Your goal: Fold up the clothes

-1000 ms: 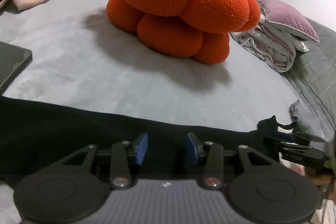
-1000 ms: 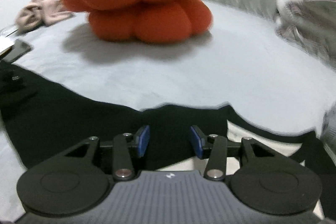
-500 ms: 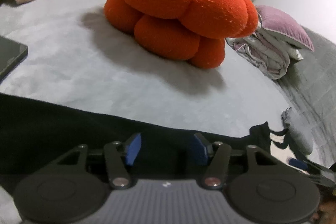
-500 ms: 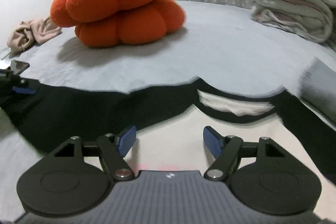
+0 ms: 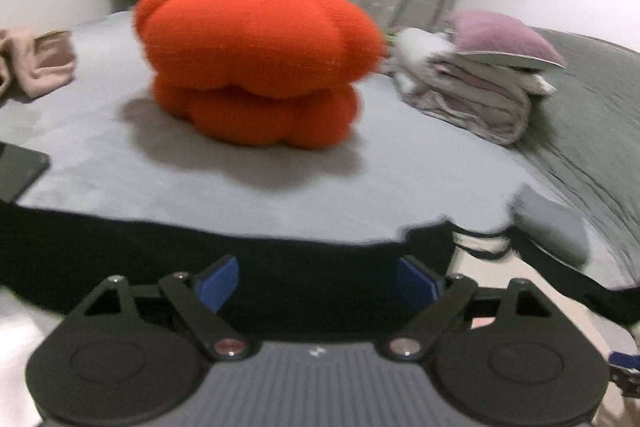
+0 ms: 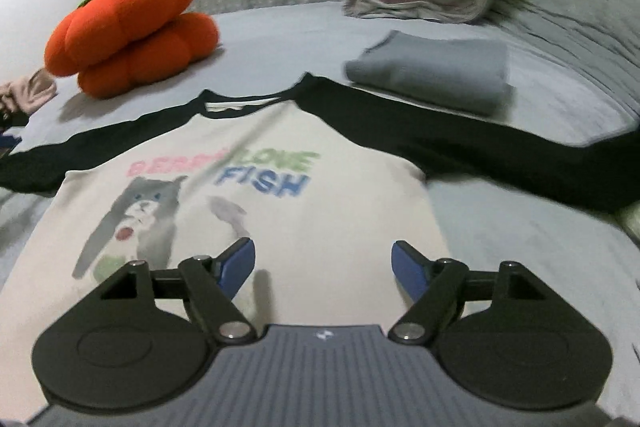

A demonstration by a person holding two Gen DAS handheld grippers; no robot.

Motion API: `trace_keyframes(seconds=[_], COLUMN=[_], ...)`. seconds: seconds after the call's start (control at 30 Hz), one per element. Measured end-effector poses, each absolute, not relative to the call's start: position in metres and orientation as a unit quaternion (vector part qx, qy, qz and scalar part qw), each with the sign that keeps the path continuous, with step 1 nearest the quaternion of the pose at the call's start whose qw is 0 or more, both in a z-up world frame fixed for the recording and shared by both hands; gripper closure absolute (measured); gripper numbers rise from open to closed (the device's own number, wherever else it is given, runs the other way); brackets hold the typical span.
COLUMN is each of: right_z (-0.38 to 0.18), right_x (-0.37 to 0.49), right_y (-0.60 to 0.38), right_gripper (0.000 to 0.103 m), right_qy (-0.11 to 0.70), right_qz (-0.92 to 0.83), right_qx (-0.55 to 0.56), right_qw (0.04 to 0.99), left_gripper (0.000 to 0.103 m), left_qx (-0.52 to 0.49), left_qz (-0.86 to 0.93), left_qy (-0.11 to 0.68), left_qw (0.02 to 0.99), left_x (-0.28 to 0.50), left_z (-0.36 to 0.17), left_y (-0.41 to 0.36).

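Now between folds: raglan shirt (image 6: pixel 248 227) spread flat, left gripper (image 5: pixel 318 281) and right gripper (image 6: pixel 324 263) both opening, empty. Next, probably: pinch a black sleeve (image 6: pixel 480 147), fold inward.

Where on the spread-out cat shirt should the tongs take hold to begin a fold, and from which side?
Probably the end of a black sleeve, approached from the outer side. The shirt lies flat, front up, sleeves stretched sideways on the bed, so the sleeve end is a free edge to pinch and carry inward over the print.
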State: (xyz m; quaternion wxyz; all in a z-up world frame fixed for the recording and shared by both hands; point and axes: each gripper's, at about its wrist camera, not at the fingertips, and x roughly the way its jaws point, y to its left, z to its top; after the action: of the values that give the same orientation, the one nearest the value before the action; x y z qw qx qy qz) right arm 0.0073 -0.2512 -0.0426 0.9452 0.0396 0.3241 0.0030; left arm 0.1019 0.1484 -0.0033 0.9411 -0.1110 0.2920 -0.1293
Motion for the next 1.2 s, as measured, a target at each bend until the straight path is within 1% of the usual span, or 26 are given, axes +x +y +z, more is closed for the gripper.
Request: trace_keyframes(seconds=[0.17, 0.3, 0.33, 0.43, 0.5, 0.67, 0.77, 0.83, 1.03, 1.1, 1.2], right_z=[-0.053, -0.058, -0.059, -0.063, -0.065, -0.065, -0.062, -0.059, -0.058, -0.055, -0.045], right_x=[-0.022, -0.044, -0.05, -0.068, -0.081, -0.1, -0.102, -0.101, -0.106, -0.105, -0.097], right_y=[-0.259, -0.256, -0.255, -0.25, -0.249, -0.255, -0.257, -0.257, -0.254, -0.255, -0.263], right_gripper=[0.019, 0.013, 0.011, 0.008, 0.007, 0.006, 0.006, 0.006, 0.0, 0.0, 0.0], right_qy=[0.323, 0.319, 0.318, 0.314, 0.309, 0.307, 0.317, 0.328, 0.36, 0.373, 0.377], right_qz=[-0.004, 0.004, 0.008, 0.024, 0.034, 0.053, 0.062, 0.064, 0.058, 0.054, 0.041], right_qx=[0.058, 0.033, 0.023, -0.01, -0.028, -0.021, -0.019, -0.022, -0.036, -0.036, -0.01], right_qw=[0.945, 0.947, 0.948, 0.949, 0.95, 0.95, 0.946, 0.942, 0.93, 0.925, 0.925], left_gripper=[0.009, 0.008, 0.008, 0.007, 0.007, 0.005, 0.005, 0.005, 0.002, 0.002, 0.002], left_qx=[-0.081, -0.065, -0.064, -0.059, -0.028, 0.051, 0.077, 0.076, 0.051, 0.041, 0.028], left_qz=[-0.173, -0.188, -0.189, -0.176, -0.168, -0.169, -0.175, -0.18, -0.183, -0.184, -0.189], left_qy=[0.288, 0.298, 0.303, 0.319, 0.288, 0.272, 0.273, 0.287, 0.337, 0.351, 0.35], left_qw=[0.938, 0.934, 0.932, 0.929, 0.942, 0.946, 0.943, 0.938, 0.922, 0.917, 0.917], left_x=[0.044, -0.005, -0.015, -0.041, -0.063, -0.1, -0.111, -0.11, -0.104, -0.099, -0.086], left_z=[-0.014, -0.035, -0.042, -0.066, -0.073, -0.076, -0.074, -0.068, -0.051, -0.045, -0.036], left_y=[0.083, 0.048, 0.042, 0.037, 0.033, 0.026, 0.027, 0.029, 0.037, 0.039, 0.038])
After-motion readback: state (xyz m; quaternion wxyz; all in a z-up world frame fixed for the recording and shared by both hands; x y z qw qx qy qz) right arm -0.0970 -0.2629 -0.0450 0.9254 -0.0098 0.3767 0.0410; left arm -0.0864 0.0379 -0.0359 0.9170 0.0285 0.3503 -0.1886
